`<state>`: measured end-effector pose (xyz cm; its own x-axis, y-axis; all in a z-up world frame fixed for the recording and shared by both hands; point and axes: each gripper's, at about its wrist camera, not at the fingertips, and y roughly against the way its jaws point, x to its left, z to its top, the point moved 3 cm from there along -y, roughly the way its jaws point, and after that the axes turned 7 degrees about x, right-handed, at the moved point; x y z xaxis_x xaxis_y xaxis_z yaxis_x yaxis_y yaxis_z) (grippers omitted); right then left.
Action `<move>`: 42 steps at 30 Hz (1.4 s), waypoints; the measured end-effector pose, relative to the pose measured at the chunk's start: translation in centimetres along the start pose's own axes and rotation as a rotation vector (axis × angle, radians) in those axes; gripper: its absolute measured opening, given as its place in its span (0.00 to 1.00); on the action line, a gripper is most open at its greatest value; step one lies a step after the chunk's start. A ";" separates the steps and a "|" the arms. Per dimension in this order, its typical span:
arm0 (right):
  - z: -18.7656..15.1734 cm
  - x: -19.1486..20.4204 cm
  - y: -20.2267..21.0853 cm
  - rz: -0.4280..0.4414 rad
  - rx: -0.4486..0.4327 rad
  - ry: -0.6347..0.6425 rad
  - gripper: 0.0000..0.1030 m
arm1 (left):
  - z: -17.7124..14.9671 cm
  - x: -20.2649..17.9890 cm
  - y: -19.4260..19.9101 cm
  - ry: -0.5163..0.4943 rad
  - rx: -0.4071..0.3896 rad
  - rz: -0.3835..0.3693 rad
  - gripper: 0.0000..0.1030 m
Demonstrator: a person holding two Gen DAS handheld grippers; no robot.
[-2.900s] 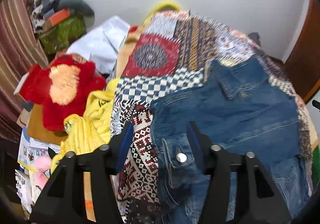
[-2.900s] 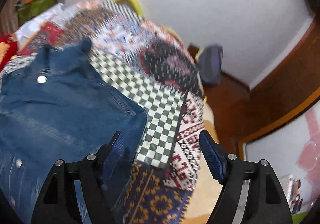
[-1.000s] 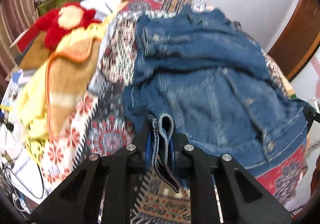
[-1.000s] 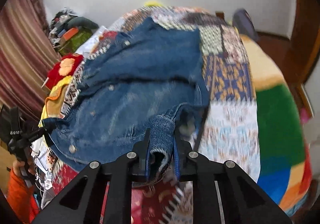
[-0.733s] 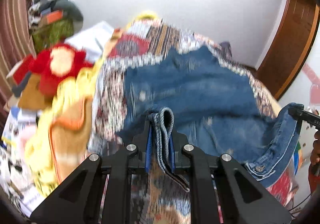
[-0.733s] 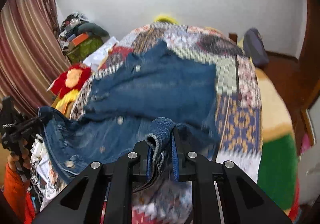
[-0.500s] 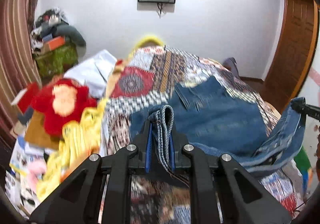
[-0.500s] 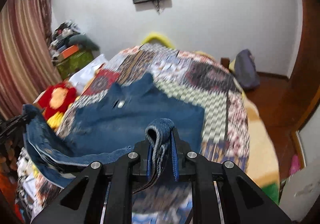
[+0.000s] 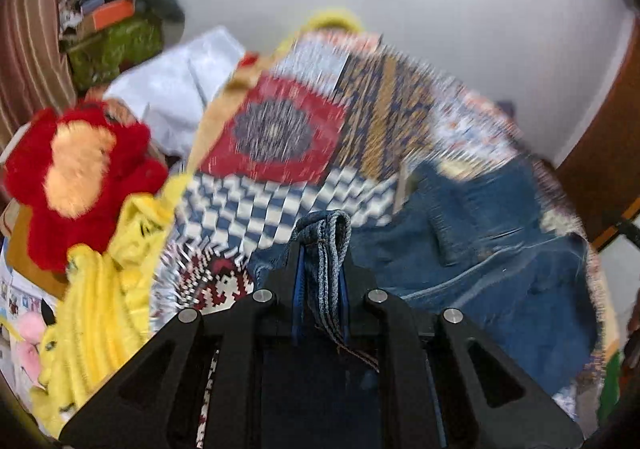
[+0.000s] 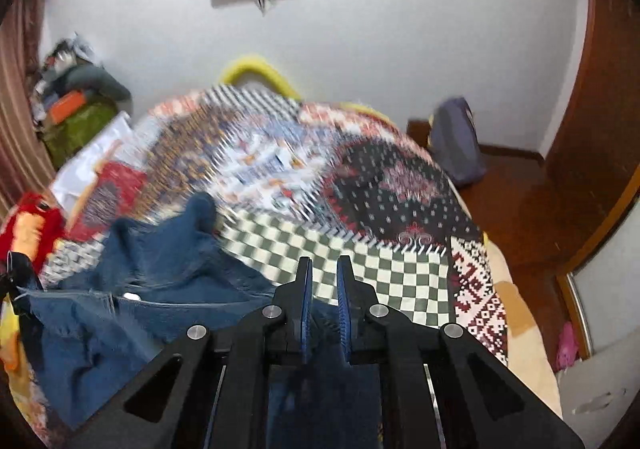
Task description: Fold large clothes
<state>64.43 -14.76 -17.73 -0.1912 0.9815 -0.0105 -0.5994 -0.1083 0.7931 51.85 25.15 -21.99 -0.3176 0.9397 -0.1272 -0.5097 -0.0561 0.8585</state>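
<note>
Left tool (image 9: pixel 321 249) pinches a fold of the denim jacket (image 9: pixel 480 249) over the patchwork bed (image 9: pixel 288 137); right tool (image 10: pixel 323 281) is pressed together, empty.

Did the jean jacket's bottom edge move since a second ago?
Yes. The left hand-held gripper carried the denim jacket hem up the patchwork quilt, toward the collar and the white wall.

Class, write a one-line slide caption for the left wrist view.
Left tongs clamp a folded denim hem above the patchwork bedspread, beside a red plush toy.
</note>
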 end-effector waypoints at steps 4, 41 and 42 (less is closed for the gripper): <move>-1.3 -0.9 -3.7 -0.005 0.075 0.001 0.09 | -0.9 0.9 -5.1 0.015 0.113 0.010 0.17; -7.5 14.7 -4.1 0.225 0.202 0.409 0.09 | -1.1 0.9 -6.4 -0.219 0.160 0.187 1.00; -7.1 14.4 -4.3 0.227 0.200 0.396 0.09 | -0.5 1.3 -6.6 -0.194 0.155 0.174 1.00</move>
<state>58.68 -1.25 -25.61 -0.6036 0.7970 -0.0242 -0.3554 -0.2417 0.9029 54.41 26.59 -28.10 -0.2230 0.9682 0.1136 -0.3282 -0.1843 0.9265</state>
